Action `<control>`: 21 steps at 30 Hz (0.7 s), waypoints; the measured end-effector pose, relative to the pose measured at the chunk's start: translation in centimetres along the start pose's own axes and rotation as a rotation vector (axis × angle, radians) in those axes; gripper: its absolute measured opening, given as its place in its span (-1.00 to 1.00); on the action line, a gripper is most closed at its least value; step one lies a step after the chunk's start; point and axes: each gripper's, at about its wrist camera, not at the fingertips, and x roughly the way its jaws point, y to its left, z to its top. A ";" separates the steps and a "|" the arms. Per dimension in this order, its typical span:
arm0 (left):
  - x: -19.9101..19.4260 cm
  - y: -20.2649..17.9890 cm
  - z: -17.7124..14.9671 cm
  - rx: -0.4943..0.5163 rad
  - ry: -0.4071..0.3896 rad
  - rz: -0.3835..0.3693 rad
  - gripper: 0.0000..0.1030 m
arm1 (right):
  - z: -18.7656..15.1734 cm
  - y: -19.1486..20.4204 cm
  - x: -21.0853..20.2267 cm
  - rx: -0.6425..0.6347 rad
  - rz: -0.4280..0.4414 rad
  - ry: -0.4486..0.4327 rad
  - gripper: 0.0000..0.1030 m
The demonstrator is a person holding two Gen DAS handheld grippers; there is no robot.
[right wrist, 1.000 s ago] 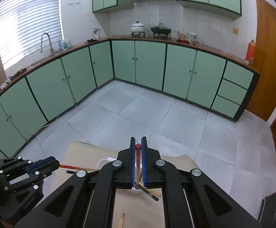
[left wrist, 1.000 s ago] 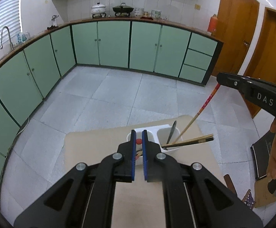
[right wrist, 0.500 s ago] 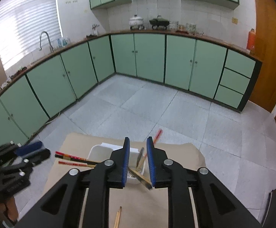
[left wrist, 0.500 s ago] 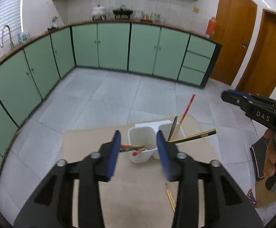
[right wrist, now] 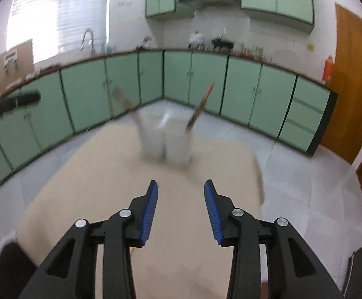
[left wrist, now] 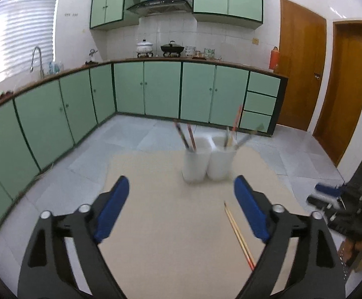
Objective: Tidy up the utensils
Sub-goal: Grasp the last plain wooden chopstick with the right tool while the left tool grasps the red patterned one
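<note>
A white two-cup utensil holder (left wrist: 207, 159) stands at the far end of a beige table (left wrist: 171, 224). Chopsticks (left wrist: 185, 134) lean in its left cup, and a spoon with more chopsticks (left wrist: 233, 132) in its right cup. A loose pair of chopsticks (left wrist: 238, 231) lies on the table by the right finger of my left gripper (left wrist: 181, 191). That gripper's jaws are opening wide, with nothing between them. In the blurred right wrist view the holder (right wrist: 166, 139) is ahead of my right gripper (right wrist: 181, 189), whose jaws are opening and empty. The right gripper (left wrist: 330, 196) also shows at the left wrist view's right edge.
Green base cabinets (left wrist: 156, 92) line the far and left walls, with a sink tap (left wrist: 36, 57) on the left and pots (left wrist: 171, 48) on the counter. Two wooden doors (left wrist: 303, 74) are at the right. Grey tiled floor (left wrist: 136, 134) surrounds the table.
Both grippers let go of chopsticks into the holder, opened, and drew back and down, so the holder now sits farther away. The loose chopstick pair has come into the left wrist view.
</note>
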 end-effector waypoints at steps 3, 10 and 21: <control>-0.7 -0.4 -5.0 -0.016 0.025 -0.006 0.71 | -4.6 1.5 0.7 0.014 0.018 0.054 -0.24; -1.7 -0.9 -13.8 -0.063 0.086 -0.010 0.71 | -11.8 6.2 2.9 -0.050 0.033 0.138 -0.24; -1.1 -0.8 -16.4 -0.090 0.133 -0.030 0.71 | -12.4 8.7 5.2 -0.091 0.054 0.123 -0.24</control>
